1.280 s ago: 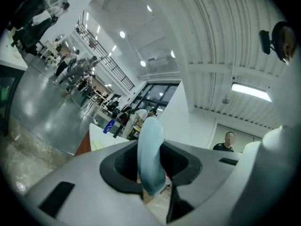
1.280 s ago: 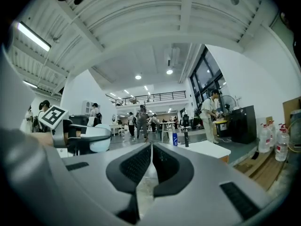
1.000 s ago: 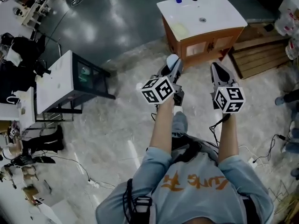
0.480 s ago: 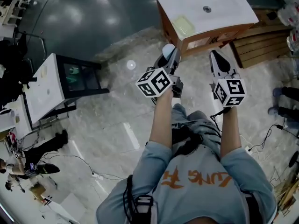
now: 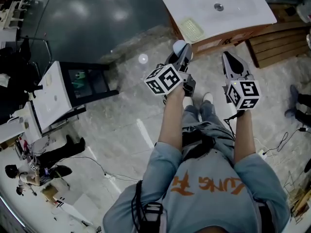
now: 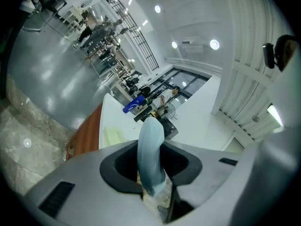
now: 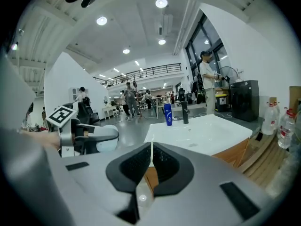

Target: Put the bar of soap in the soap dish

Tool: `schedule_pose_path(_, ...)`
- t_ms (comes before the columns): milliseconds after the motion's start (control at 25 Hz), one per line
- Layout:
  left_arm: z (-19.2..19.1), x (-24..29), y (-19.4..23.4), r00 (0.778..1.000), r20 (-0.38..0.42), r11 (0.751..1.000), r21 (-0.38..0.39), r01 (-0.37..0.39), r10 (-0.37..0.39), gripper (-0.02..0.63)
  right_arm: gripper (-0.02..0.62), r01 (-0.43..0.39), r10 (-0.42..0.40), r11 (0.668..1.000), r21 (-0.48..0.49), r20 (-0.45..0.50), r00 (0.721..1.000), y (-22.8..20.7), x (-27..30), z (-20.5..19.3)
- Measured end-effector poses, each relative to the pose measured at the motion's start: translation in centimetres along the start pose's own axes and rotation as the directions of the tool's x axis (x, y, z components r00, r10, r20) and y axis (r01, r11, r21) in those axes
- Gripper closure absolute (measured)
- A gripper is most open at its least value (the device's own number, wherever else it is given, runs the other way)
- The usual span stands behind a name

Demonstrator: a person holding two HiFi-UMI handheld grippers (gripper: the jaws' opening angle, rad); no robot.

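A pale blue bar of soap (image 6: 150, 161) stands on edge between my left gripper's (image 6: 151, 140) jaws, which are shut on it. In the head view that gripper (image 5: 181, 50) hangs over the marble floor just short of a white sink vanity (image 5: 243, 8). The pale yellow-green soap dish (image 5: 191, 29) lies on the vanity's near left corner, ahead of the soap (image 5: 179, 46). The dish (image 6: 113, 136) also shows in the left gripper view. My right gripper (image 5: 227, 58) is level with the left one, its jaws (image 7: 151, 157) shut with nothing in them.
A blue bottle (image 7: 168, 114) and a black faucet (image 7: 185, 112) stand at the basin's far edge. Wooden pallets (image 5: 282, 42) lie right of the vanity. A white-topped black cabinet (image 5: 63, 93) stands at the left. Someone's feet (image 5: 299, 101) and cables are at the right.
The person has stepped toward the vanity, which now fills more of the top of the view. Both grippers moved forward with it, the soap still held in the left one.
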State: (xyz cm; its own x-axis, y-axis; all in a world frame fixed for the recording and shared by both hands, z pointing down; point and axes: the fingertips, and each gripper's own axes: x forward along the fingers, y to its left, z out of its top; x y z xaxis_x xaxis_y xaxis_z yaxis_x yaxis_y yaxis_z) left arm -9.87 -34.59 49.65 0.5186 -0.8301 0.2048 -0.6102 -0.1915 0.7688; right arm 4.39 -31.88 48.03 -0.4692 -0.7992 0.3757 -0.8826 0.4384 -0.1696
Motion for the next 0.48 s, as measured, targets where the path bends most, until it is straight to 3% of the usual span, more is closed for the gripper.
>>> schedule_pose_path(480,-0.5,7.9,2.9,0.989,-0.141,0.998,-0.040,-0.053,0.047,0.481,0.563,0.012,-0.011,0.999,0.033,-0.037,0.999,-3.4,0.8,-1.5)
